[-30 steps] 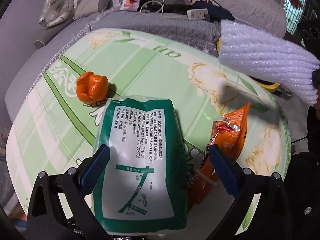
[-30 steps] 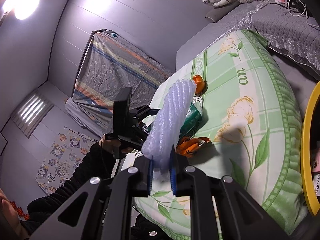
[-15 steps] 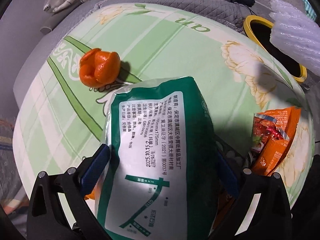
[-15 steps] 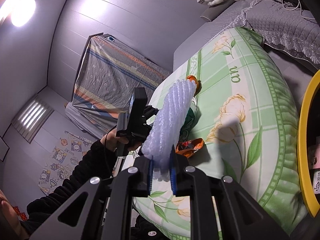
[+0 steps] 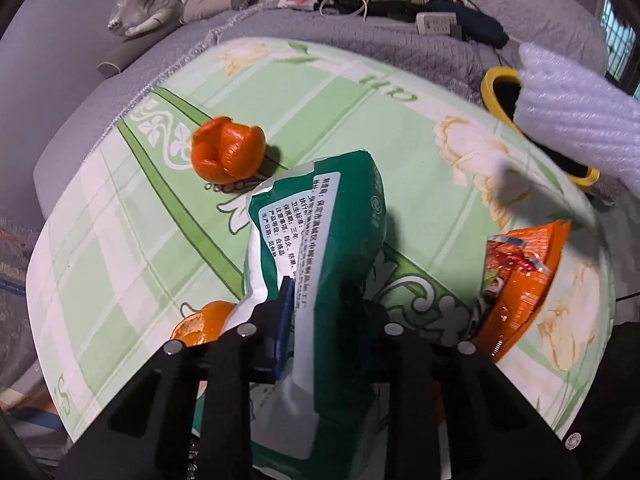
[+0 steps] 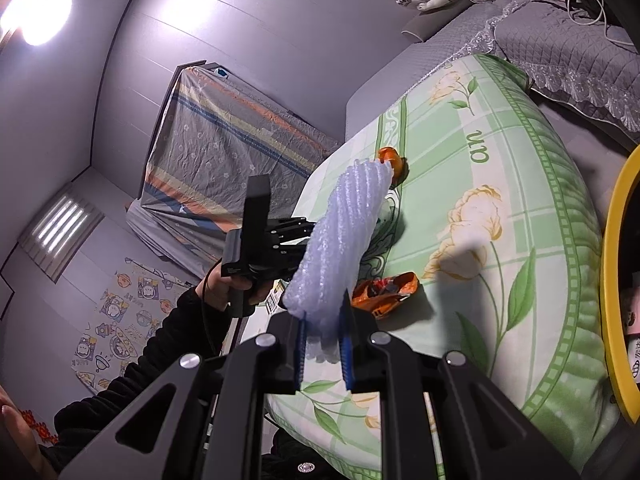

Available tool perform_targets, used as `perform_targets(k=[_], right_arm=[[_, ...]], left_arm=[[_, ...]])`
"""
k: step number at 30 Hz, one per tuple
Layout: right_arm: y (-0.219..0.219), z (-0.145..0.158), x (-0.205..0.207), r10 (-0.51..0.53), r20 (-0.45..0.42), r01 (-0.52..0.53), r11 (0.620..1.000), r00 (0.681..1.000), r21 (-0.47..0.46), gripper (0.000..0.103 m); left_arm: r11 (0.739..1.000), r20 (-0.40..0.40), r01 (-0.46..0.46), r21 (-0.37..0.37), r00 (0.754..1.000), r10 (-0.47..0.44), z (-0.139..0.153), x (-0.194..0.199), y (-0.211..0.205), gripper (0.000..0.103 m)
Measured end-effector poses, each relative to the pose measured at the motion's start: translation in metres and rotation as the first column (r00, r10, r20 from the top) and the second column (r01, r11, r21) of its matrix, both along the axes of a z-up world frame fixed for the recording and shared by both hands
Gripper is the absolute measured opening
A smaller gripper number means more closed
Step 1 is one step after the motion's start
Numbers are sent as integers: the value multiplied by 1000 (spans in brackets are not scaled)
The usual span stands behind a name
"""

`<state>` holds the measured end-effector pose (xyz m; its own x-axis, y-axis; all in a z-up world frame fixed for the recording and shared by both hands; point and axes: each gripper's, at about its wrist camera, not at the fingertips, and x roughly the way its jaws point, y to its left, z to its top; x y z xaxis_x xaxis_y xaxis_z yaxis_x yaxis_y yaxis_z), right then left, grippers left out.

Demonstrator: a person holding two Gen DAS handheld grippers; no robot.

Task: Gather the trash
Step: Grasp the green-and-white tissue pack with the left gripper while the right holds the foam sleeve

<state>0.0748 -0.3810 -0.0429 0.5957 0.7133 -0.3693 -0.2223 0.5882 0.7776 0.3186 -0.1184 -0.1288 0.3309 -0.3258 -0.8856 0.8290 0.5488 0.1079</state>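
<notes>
My left gripper point(image 5: 316, 320) is shut on a green and white plastic bag point(image 5: 320, 240), crumpling it above the green flowered tablecloth point(image 5: 360, 120). My right gripper point(image 6: 324, 348) is shut on a white foam net sleeve point(image 6: 344, 236), held up over the table; it also shows in the left wrist view point(image 5: 576, 120). An orange snack wrapper point(image 5: 520, 280) lies on the cloth to the right, also in the right wrist view point(image 6: 384, 292). Orange peel point(image 5: 226, 150) lies at the far left, and another piece point(image 5: 200, 324) sits by my left gripper.
A yellow-rimmed bin point(image 5: 496, 88) stands past the table's right edge, its rim also in the right wrist view point(image 6: 616, 280). A grey quilted sofa point(image 5: 360, 36) with bags, cables and cushions runs behind the table. A covered rack point(image 6: 224, 160) stands by the wall.
My left gripper has closed on the green bag, which now stands crumpled between the fingers. The right gripper with the foam sleeve has shifted a little towards the bin.
</notes>
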Motion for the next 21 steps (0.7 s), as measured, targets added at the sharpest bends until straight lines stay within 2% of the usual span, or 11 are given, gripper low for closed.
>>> perform_targets(k=[3, 7, 12, 13, 18, 21], right_arm=[[7, 4, -1, 7, 7, -7, 1000, 1000, -11, 13], [16, 11, -2, 16, 17, -15, 1000, 1000, -26, 13], [19, 18, -4, 5, 35, -4, 1000, 999, -26, 13], [18, 19, -4, -5, 37, 6, 1000, 999, -25, 13], [5, 20, -10, -54, 43, 55, 998, 998, -10, 13], [-8, 21, -17, -99, 51, 99, 995, 994, -9, 13]], left_arm=[[999, 35, 18, -50, 999, -16, 11, -13, 10, 22], [987, 57, 13, -162, 998, -4, 33, -30, 27, 22], [956, 116, -37, -291, 991, 73, 65, -60, 42, 22], [950, 140, -45, -310, 986, 92, 72, -70, 42, 22], [910, 165, -69, -408, 975, 149, 96, -97, 31, 22], [898, 189, -60, -436, 970, 156, 106, -110, 15, 22]])
